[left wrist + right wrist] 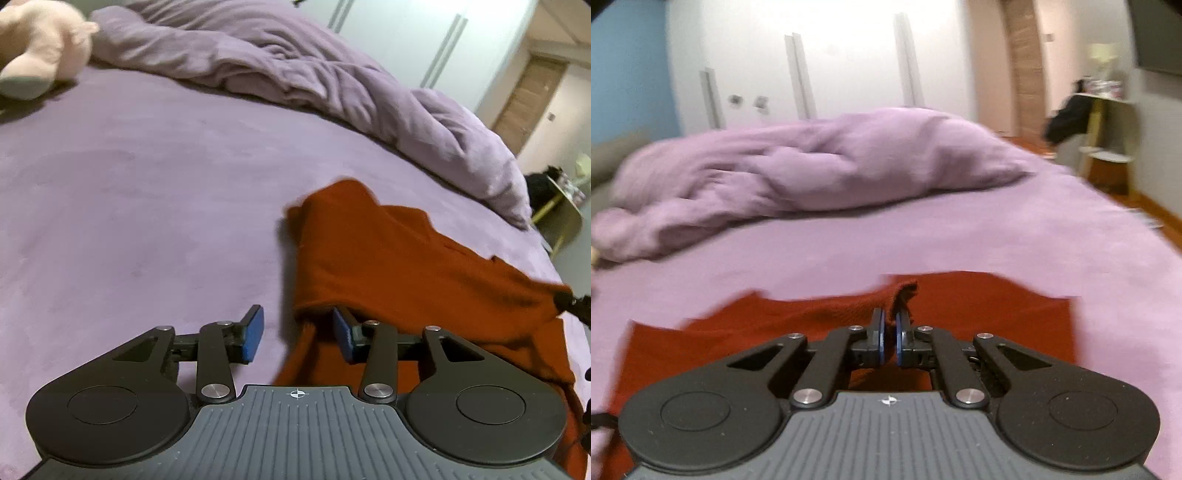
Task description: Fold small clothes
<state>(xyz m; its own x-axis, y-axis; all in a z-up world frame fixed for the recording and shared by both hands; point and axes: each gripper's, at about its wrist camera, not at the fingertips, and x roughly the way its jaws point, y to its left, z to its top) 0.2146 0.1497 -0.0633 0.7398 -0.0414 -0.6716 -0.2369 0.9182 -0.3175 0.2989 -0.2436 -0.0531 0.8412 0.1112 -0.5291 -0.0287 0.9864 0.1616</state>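
Rust-red garment (399,258) on bed (147,184), long axis across. Right gripper (889,332) pinches raised fold. Left gripper (297,332) spread, right finger under near hem.

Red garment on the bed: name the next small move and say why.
Probably close the left gripper on the near edge of the red garment. Its jaws stand open, and the edge hangs between them, ungripped. The right gripper already pinches a raised bit of the cloth. With both ends held, the garment can be lifted off the purple bed sheet and folded.
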